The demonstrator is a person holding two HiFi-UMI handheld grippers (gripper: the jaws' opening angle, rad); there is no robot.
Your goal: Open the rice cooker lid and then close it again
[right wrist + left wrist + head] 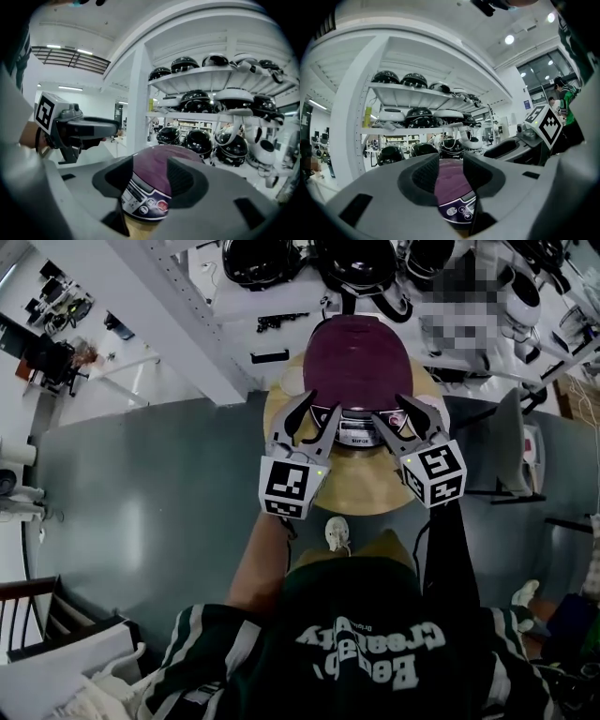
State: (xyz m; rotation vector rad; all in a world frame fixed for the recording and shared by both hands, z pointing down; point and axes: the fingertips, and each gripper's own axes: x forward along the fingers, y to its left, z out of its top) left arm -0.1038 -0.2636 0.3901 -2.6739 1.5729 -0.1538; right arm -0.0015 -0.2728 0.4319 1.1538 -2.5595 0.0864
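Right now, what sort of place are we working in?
Probably a lab or workshop, not a home kitchen: the rice cooker sits on a small round table on a grey floor, beside tall white shelves loaded with what look like helmets.

Your left gripper and right gripper are partly hiding the rice cooker's front panel, its print unreadably small.

Print on the shirt is too unclear to read.
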